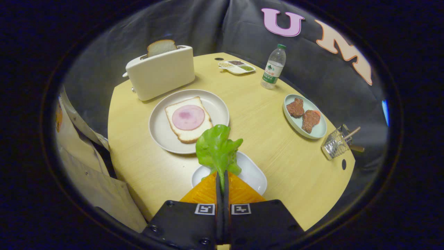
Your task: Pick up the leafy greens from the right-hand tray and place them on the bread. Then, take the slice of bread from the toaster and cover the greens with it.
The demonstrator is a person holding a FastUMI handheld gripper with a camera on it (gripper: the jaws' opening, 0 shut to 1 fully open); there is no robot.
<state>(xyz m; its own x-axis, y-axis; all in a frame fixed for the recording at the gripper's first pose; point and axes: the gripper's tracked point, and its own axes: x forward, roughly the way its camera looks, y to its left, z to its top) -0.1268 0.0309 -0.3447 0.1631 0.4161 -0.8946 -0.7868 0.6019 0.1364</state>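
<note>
A round, pale wood-grain table [263,114] carries a boxy cream toaster [160,72] holding a bread slice [161,47]. The gripper [222,175] pinches crinkled leafy greens [216,147] above a glossy white tray [251,173], just short of the ham-topped bread [188,119].

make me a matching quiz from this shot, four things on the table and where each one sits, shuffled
Things:
1. leafy greens
2. bread slice with ham
3. plain bread slice
4. water bottle

Places:
A. standing in the toaster slot
B. upright beside the divided dish
C. pinched between the fingers of the gripper, above the white tray
D. flat on the round plate

Pairs: 1-C, 2-D, 3-A, 4-B
</note>
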